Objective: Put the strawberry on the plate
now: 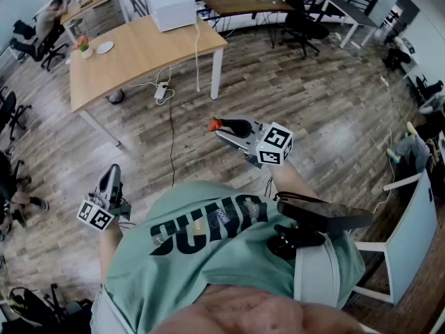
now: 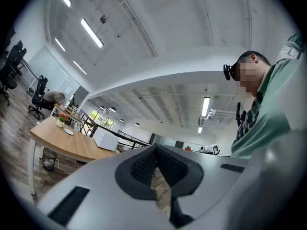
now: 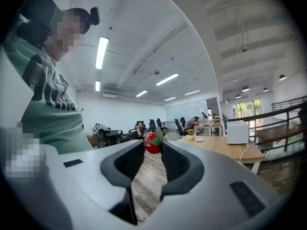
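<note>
Teal shirt (image 1: pixel 229 249) fills the foreground; right gripper (image 1: pixel 224 126) clamps the strawberry (image 3: pixel 151 143) at its tips, left gripper (image 1: pixel 112 171) closed, empty. Plate (image 1: pixel 105 46) sits far off on the wooden desk (image 1: pixel 139 54); carrying and placing remain.

Left gripper (image 1: pixel 112 170) low at side, fingers (image 2: pixel 144 166) together, right gripper (image 1: pixel 224 126) level ahead, fingers (image 3: pixel 129 162) pinching strawberry (image 3: pixel 150 145)

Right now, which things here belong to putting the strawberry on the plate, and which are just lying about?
Job in hand: strawberry, gripped in the right gripper; white plate on the wooden table.

Lying about: white box and flower pot on that table; power strip on the floor; office chairs; left gripper, shut and empty.
</note>
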### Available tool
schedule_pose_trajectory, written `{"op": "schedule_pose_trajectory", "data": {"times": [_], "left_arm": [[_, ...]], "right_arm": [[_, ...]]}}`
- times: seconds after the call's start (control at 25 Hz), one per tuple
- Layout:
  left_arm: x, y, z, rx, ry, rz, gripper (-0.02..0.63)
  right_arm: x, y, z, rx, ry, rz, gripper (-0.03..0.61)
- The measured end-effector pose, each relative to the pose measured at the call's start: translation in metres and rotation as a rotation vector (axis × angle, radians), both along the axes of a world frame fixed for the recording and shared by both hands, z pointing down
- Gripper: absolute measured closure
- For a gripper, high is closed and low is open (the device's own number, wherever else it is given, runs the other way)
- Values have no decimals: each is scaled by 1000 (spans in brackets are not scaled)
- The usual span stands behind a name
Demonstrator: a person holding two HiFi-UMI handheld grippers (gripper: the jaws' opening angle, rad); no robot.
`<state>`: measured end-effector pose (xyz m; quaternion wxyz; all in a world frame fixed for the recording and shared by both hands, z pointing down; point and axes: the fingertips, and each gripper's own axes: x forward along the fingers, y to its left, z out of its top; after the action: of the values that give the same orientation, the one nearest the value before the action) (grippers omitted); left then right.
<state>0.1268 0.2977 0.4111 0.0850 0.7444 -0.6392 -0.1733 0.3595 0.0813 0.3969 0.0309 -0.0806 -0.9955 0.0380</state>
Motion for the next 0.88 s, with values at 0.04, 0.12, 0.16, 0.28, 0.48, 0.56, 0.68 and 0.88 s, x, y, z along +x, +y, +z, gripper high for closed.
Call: {"op": "schedule_pose_trajectory", "data": {"times": [0.04, 0.12, 0.16, 0.28, 0.48, 0.56, 0.68, 0.88], "left_arm": [[-3, -13, 1, 2, 1, 31, 609], [-8, -37, 1, 6, 2, 87, 609], [-10, -45, 1, 8, 3, 107, 609], [-17, -50, -1, 15, 7, 124, 609], [-28, -46, -2, 16, 12, 99, 609], [-30, -46, -2, 13, 13, 95, 609], [-28, -46, -2, 9, 12, 94, 609], [-18, -53, 0, 4, 8, 102, 609]], "right_arm": [[4, -6, 0, 3, -4, 33, 456], [9, -17, 0, 7, -11, 94, 456], [10, -21, 0, 9, -13, 116, 456], [3, -23, 0, 8, -15, 137, 456], [-15, -27, -1, 9, -22, 112, 456], [-18, -28, -2, 7, -22, 108, 456], [-16, -28, 0, 2, -23, 107, 456], [-8, -34, 1, -14, -35, 107, 456]]}}
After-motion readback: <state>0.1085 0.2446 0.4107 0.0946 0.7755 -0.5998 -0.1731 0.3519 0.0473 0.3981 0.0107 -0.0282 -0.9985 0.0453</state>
